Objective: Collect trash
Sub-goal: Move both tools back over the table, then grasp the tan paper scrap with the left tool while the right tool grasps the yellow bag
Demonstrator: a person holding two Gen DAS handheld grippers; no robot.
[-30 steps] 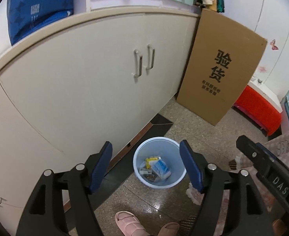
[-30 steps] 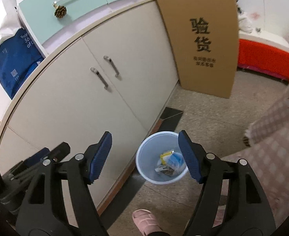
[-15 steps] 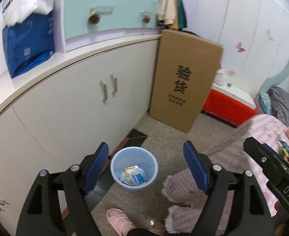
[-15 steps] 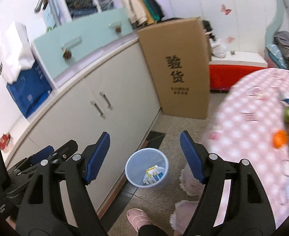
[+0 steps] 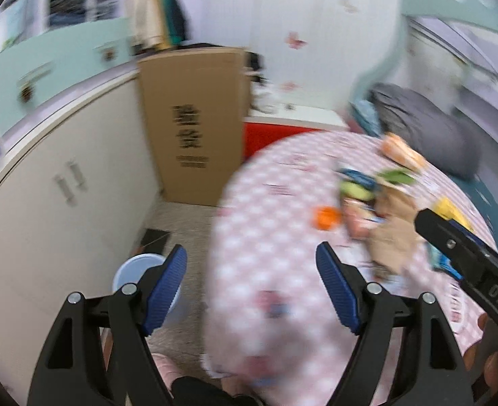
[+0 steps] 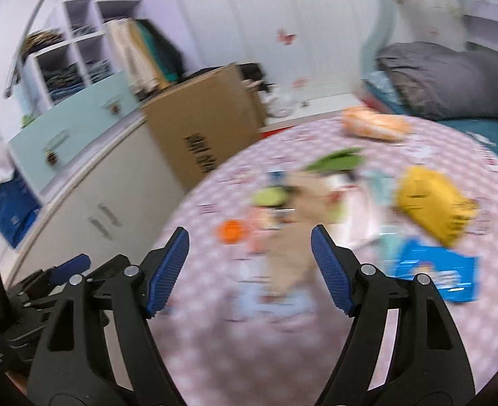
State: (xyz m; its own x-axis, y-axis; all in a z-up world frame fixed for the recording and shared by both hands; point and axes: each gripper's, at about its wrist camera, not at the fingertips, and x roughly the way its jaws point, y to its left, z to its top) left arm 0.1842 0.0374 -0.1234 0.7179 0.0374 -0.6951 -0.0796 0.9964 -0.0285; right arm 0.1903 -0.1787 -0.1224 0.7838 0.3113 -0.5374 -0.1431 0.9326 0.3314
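Note:
Both views are motion-blurred. A round table with a pink checked cloth [image 5: 276, 237] [image 6: 249, 355] carries several pieces of trash: an orange item [image 5: 326, 217] [image 6: 230, 231], a tan paper bag [image 6: 293, 237], a yellow packet [image 6: 431, 199], a blue packet [image 6: 435, 270] and green wrappers [image 6: 337, 160]. The light blue bin [image 5: 130, 270] stands on the floor left of the table, partly behind my left gripper's finger. My left gripper [image 5: 252, 291] is open and empty over the table's left edge. My right gripper [image 6: 250, 270] is open and empty above the table, facing the tan bag.
Cream cabinets [image 5: 62, 203] run along the left. A tall cardboard box [image 5: 194, 125] leans against them. A red box [image 5: 265, 135] sits behind the table. A bed with grey bedding [image 6: 445, 81] is at the far right. My right gripper's body [image 5: 469, 264] shows in the left wrist view.
Both grippers have swung up and to the right, away from the bin on the floor and toward the table with the trash. Both stayed open and empty.

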